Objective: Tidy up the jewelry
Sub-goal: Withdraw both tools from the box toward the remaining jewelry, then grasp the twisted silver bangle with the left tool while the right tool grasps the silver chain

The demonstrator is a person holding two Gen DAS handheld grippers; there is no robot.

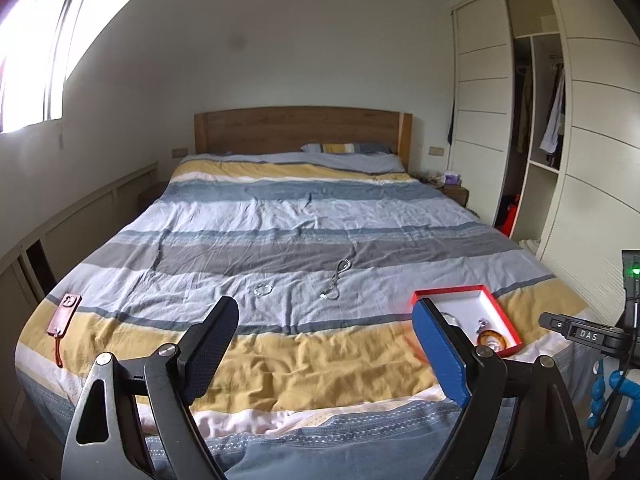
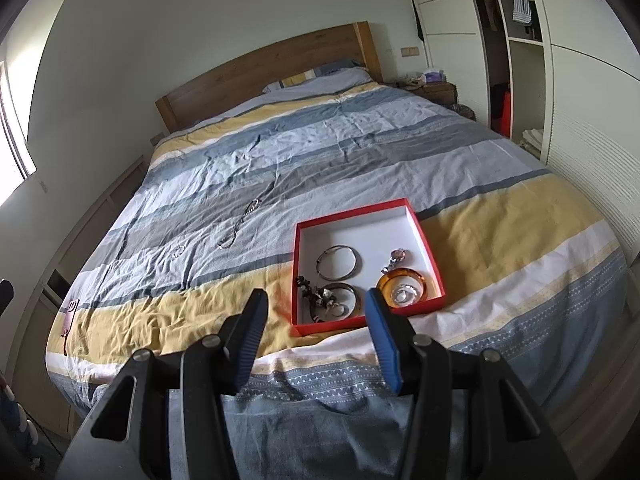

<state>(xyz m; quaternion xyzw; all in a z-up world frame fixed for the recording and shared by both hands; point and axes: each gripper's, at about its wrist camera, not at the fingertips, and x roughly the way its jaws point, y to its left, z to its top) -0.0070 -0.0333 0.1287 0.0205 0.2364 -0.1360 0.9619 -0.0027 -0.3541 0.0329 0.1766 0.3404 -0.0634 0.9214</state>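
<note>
Striped bed [image 1: 280,216] — open wardrobe [image 1: 536,120]

one red box [image 2: 362,213], two silver bangles [image 2: 339,262] inside it, one amber dish [image 2: 402,285], two chains [image 2: 240,224] on one bed [image 2: 500,216]

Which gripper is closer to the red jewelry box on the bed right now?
Right. The right gripper hangs open just before the red box, at its near edge. The left gripper is also open, with the box off to its right.

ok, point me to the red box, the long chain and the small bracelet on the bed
red box [image 2: 425,241]: right wrist view, right wall.
long chain [image 2: 243,222]: right wrist view, middle of its length.
small bracelet [image 1: 263,289]: left wrist view, on the loop.
</note>
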